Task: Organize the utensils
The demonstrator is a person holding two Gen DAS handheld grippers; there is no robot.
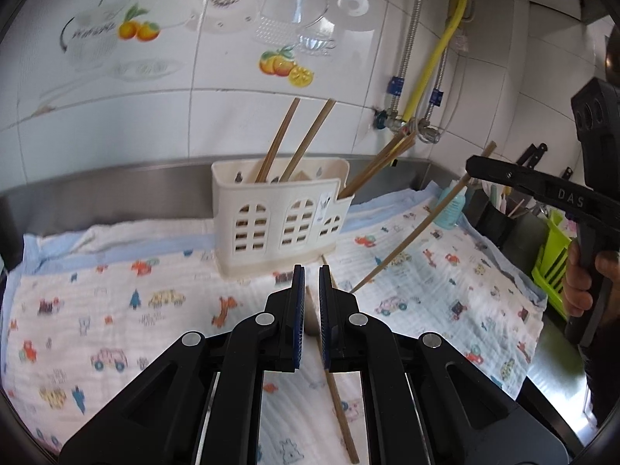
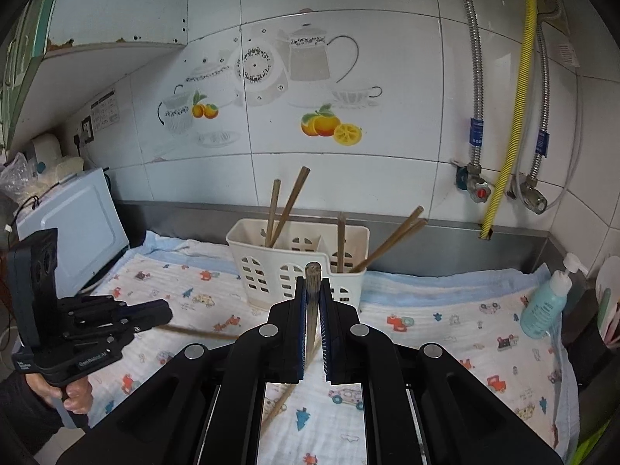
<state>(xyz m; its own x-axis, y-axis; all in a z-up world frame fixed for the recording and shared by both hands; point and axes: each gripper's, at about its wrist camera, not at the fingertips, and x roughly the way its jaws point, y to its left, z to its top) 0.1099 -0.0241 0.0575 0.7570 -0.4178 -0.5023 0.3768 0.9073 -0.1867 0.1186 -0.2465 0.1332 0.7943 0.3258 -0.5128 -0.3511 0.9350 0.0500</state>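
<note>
A cream plastic utensil holder [image 1: 279, 221] [image 2: 294, 267] stands on the printed cloth [image 1: 116, 310] against the back wall, with several wooden chopsticks leaning in it. My left gripper [image 1: 312, 271] is low over the cloth, jaws narrowly apart around a chopstick [image 1: 337, 395] that lies on the cloth; I cannot tell whether they grip it. My right gripper [image 2: 313, 283] [image 1: 474, 168] is shut on another chopstick [image 2: 312, 302] [image 1: 410, 232], held up in the air to the right front of the holder, slanting down towards the cloth.
A blue soap bottle [image 2: 544, 306] and a dark container [image 2: 589, 333] stand at the right edge. A white appliance [image 2: 73, 224] stands at the left. Pipes and valves [image 2: 480, 190] run down the tiled wall. A green rack [image 1: 554, 255] is at far right.
</note>
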